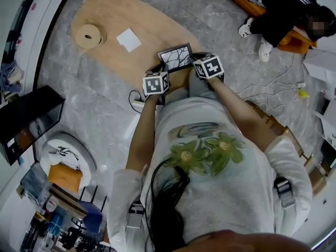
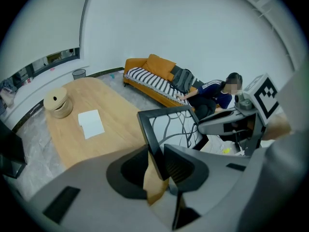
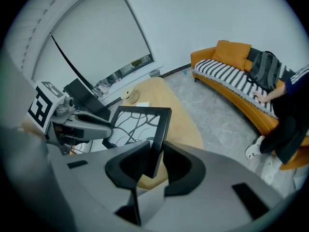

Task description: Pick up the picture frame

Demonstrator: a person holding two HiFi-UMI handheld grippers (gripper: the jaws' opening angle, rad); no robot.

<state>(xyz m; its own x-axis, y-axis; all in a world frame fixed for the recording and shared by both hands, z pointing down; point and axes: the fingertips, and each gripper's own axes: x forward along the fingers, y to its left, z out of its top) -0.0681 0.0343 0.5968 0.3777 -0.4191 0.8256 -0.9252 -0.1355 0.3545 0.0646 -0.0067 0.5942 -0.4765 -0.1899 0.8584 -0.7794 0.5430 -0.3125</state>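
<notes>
Where it hung over the near end of the wooden table (image 1: 113, 14), the picture frame (image 2: 169, 124) was clamped at its left edge by the left gripper (image 2: 157, 164) and at its right by the right gripper (image 3: 155, 159), jaws parted only by its thickness. Marker cubes (image 1: 156, 83) hid both grips from the head view; each gripper view showed its own.

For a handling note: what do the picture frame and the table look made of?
The picture frame has a matte black border, painted wood or plastic, no telling which; its pale insert is printed with black branches. The table has a smooth, light tan wood-look top; solid wood, veneer or laminate, unclear.
</notes>
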